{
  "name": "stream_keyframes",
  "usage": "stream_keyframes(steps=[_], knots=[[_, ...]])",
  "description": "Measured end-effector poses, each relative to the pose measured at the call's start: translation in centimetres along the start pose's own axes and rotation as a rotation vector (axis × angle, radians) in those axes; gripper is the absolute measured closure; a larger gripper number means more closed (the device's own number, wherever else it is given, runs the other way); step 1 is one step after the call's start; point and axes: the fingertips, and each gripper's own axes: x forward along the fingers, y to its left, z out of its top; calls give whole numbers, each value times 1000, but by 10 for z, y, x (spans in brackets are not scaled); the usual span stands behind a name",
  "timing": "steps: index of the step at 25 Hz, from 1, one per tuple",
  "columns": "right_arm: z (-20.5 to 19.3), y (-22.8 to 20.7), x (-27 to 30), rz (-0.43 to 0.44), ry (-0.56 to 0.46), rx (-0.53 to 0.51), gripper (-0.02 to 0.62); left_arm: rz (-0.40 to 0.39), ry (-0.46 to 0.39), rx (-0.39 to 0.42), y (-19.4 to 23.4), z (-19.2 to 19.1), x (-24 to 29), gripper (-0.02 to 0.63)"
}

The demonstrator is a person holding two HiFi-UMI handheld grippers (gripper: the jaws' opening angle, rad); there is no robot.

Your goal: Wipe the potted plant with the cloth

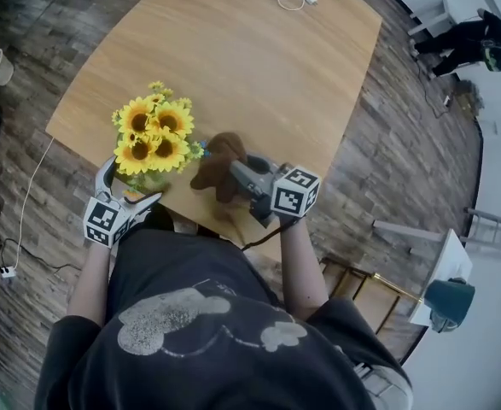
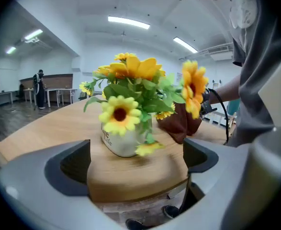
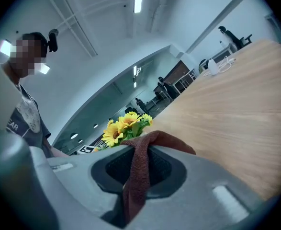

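Wide bare tabletop [image 1: 259, 49] lies beyond the potted plant [image 1: 152, 139]; the cloth [image 1: 218, 165] hangs close on its right.

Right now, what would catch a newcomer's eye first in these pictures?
The bright yellow potted plant at the near edge of the wooden table stands out first. Beside it, the right tool pinches a brown cloth, while the left tool stands open, facing the plant.
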Motion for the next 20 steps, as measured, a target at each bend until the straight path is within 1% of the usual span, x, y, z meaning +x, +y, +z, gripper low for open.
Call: stream_keyframes(steps=[2,4,7,10,12,14,18,20], knots=[[3,-2,-11,14,-7,-7,552,79,-2,-16,-8,-3,3,-14],[3,-6,-22,19,5,-24,552,197,-20,-33,-9,1,9,-23],[0,-11,-34,16,50,-70,552,362,-44,-49,-8,17,19,-25],[2,-11,-44,16,51,-88,552,475,-59,-100,1,29,31,-25],[3,-11,-50,11,39,-84,552,530,-73,-123,12,34,38,-25],[3,-12,-55,6,38,-84,552,566,-79,-105,24,42,44,-25],[-3,-10,-62,1,45,-89,552,604,-95,-68,40,48,48,-25],[-5,-10,-64,-1,48,-85,552,592,-103,-65,44,50,50,-8]])
